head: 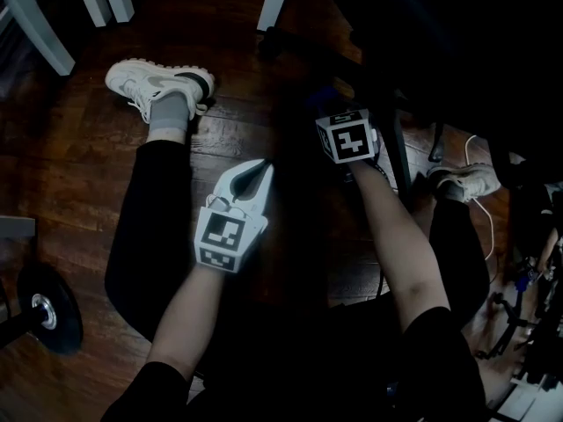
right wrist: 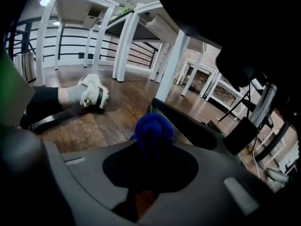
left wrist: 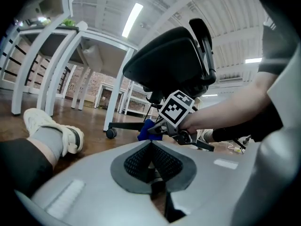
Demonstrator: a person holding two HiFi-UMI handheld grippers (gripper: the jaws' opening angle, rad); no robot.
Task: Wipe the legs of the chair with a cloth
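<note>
The right gripper (right wrist: 151, 147) is clamped on the bunched blue cloth (right wrist: 151, 127), which sits in the middle of the right gripper view, just before the black chair leg (right wrist: 193, 124); if they touch already, I cannot tell. To wipe well, I think the cloth should press on the top of the leg and slide along its whole length to the caster (left wrist: 111, 133), then along both sides. The left gripper (left wrist: 151, 146), with jaws together on nothing, could steady the chair (left wrist: 169, 65) if it rolls.
</note>
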